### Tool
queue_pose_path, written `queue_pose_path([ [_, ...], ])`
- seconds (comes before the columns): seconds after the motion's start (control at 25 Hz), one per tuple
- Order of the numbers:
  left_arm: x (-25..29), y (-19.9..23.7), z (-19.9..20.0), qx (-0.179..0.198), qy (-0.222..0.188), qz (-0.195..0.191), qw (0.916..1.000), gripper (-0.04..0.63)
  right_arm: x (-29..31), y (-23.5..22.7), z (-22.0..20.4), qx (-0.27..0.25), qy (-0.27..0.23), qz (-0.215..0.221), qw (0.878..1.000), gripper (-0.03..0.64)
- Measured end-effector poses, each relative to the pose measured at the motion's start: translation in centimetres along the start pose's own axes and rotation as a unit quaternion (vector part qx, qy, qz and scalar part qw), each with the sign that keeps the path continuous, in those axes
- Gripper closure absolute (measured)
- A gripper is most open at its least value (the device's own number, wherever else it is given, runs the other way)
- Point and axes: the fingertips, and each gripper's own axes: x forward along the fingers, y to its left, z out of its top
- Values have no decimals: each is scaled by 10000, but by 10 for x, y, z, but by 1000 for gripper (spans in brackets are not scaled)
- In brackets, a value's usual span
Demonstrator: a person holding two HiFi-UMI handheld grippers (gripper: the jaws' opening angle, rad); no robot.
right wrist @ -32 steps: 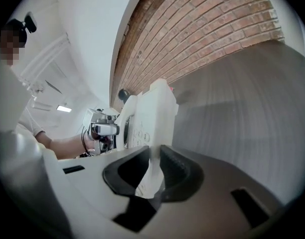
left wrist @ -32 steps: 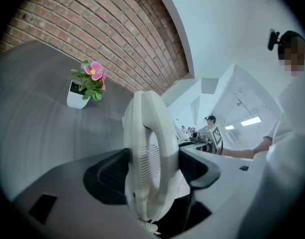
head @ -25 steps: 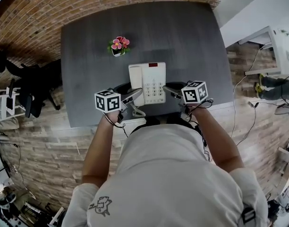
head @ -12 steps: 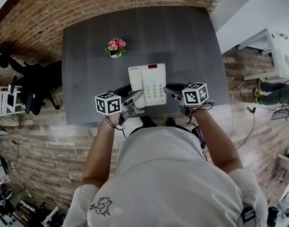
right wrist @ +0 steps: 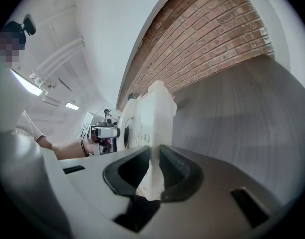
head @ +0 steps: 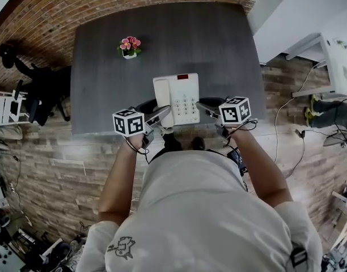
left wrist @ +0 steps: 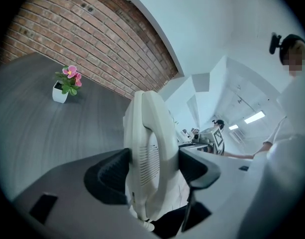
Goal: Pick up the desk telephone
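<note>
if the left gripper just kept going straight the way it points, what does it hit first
The white plastic desk telephone: the left gripper has its jaws clamped on the handset side, so it would only push into it. Beyond that, probably the right gripper.

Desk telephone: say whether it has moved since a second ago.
Yes. The desk telephone has come away from the potted flowers, toward the near edge of the table.
</note>
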Motion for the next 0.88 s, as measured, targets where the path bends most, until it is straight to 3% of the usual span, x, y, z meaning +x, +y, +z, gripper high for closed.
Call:
queue_pose_path([
  [0.56, -3, -58, -47, -149, -227, 251, 9993, 268, -51, 17, -46, -19, 136, 355, 9993, 551],
  [0.88, -16, -81, -69, -34, -299, 263, 9992, 268, -67, 37, -68, -84, 61, 367, 9993, 551],
])
